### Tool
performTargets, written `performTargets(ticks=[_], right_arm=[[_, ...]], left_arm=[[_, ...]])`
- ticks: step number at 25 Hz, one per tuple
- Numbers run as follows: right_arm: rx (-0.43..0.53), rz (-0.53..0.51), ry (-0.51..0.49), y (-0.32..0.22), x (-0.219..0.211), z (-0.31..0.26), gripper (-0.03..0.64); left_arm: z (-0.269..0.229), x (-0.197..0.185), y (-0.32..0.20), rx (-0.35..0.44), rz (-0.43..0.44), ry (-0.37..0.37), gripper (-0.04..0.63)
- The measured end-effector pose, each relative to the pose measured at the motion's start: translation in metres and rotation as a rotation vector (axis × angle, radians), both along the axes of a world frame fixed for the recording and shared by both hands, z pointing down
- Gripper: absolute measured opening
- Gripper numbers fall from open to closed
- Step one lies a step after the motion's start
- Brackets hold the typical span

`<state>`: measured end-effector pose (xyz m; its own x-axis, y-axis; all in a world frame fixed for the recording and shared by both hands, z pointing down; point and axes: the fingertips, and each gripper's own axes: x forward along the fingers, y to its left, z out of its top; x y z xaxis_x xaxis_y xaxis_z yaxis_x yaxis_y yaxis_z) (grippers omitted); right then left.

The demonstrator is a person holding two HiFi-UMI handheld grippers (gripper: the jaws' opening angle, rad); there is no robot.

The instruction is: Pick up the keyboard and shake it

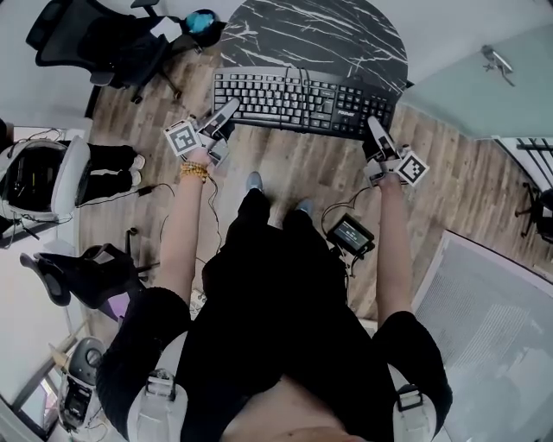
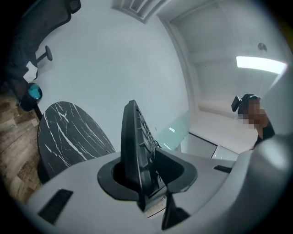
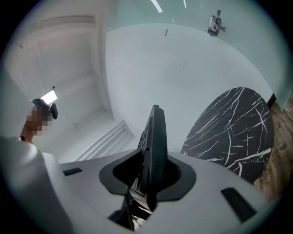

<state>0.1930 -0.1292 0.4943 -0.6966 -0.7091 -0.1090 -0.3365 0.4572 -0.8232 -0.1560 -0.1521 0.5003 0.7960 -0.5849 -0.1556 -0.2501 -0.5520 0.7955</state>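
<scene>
A black keyboard (image 1: 302,102) hangs in the air in front of me, level, keys up, held at both ends. My left gripper (image 1: 226,112) is shut on its left end and my right gripper (image 1: 373,131) is shut on its right end. In the left gripper view the keyboard (image 2: 132,141) stands edge-on between the jaws of the left gripper (image 2: 144,176), with the keys facing right. The right gripper view likewise shows the keyboard (image 3: 155,141) edge-on, clamped in the right gripper (image 3: 149,176).
A round black marble table (image 1: 346,34) stands just beyond the keyboard. An office chair (image 1: 95,39) and a teal object (image 1: 203,22) are at the far left. Someone sits at the left (image 1: 52,173). A white panel (image 1: 492,328) lies at the right. The floor is wood.
</scene>
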Motion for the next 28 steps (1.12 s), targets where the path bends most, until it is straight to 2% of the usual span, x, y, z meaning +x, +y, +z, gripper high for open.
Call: performTargets(ticks=[9, 14, 17, 21, 25, 28], right_arm=[[0.14, -0.124, 0.087, 0.0, 0.005, -0.008, 0.109], [0.201, -0.235, 0.152, 0.013, 0.002, -0.009, 0.11], [0.237, -0.331, 0.25, 0.026, -0.002, -0.006, 0.11], [0.269, -0.468, 0.434, 0.041, -0.011, 0.005, 0.112], [0.327, -0.503, 0.512, 0.048, -0.013, 0.002, 0.11], [0.411, -0.509, 0.565, 0.051, -0.014, -0.007, 0.107]], left_arm=[[-0.009, 0.008, 0.003, 0.087, 0.17, -0.073, 0.109], [-0.016, 0.011, 0.014, 0.16, 0.28, -0.124, 0.097], [-0.017, 0.009, 0.023, 0.214, 0.332, -0.17, 0.095], [-0.019, 0.005, 0.032, 0.293, 0.37, -0.236, 0.095], [-0.026, 0.006, 0.039, 0.391, 0.398, -0.296, 0.095], [-0.034, 0.007, 0.044, 0.473, 0.422, -0.346, 0.095]])
